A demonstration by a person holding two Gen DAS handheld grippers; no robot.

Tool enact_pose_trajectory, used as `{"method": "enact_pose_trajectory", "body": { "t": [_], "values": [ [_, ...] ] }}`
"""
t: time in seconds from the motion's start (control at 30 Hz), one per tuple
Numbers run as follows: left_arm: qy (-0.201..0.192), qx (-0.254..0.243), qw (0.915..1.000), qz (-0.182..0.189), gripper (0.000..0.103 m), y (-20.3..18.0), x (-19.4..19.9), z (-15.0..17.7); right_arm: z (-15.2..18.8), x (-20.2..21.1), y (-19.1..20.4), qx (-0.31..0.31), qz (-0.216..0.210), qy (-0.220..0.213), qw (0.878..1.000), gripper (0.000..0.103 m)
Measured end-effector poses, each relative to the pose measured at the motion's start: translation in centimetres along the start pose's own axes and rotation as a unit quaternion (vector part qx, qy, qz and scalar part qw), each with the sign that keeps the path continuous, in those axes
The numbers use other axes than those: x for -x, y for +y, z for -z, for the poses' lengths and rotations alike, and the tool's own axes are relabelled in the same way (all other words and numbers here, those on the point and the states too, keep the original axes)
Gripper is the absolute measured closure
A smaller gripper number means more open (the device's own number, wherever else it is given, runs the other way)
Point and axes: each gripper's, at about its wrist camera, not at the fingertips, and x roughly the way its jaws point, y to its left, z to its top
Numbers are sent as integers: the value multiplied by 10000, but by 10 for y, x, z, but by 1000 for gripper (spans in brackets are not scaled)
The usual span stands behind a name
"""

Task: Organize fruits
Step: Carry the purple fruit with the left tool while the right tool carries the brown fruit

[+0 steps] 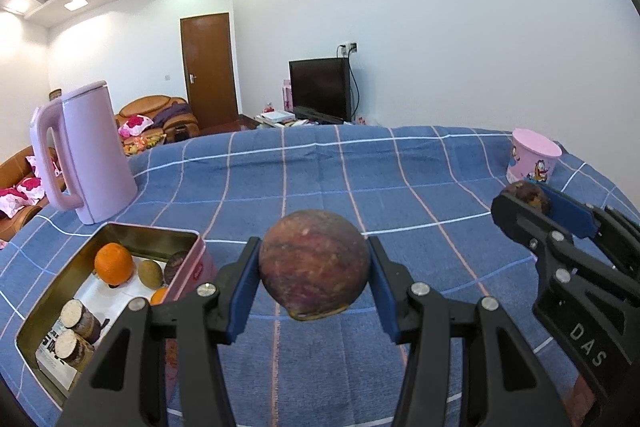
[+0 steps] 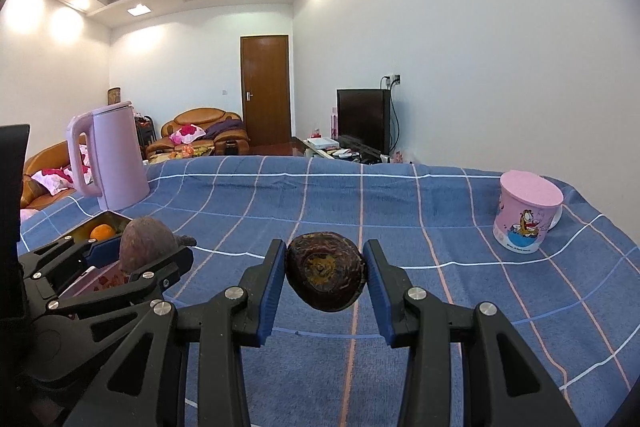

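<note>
My left gripper (image 1: 314, 283) is shut on a round purple-brown fruit (image 1: 314, 263) and holds it above the blue checked tablecloth (image 1: 320, 179). It also shows at the left of the right wrist view (image 2: 148, 249). My right gripper (image 2: 326, 277) is shut on a smaller dark wrinkled fruit (image 2: 326, 277), also above the cloth; it shows at the right of the left wrist view (image 1: 526, 197). A pink metal tin (image 1: 60, 291) lies to the lower left, holding an orange (image 1: 113, 263), a kiwi (image 1: 151, 273), a dark fruit and two cut brown pieces (image 1: 78, 327).
A pink electric kettle (image 1: 92, 155) stands at the back left of the table. A pink cartoon cup (image 2: 526, 217) stands at the right. Beyond the table are sofas, a door and a TV.
</note>
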Motion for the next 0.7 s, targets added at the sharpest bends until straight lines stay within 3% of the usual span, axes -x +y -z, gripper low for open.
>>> {"method": "enact_pose_trajectory", "body": {
  "t": [0.7],
  "values": [
    [-421, -155, 9987, -226, 50, -4, 17, 1, 4, 17, 3, 52, 16, -286, 9996, 61]
  ]
}}
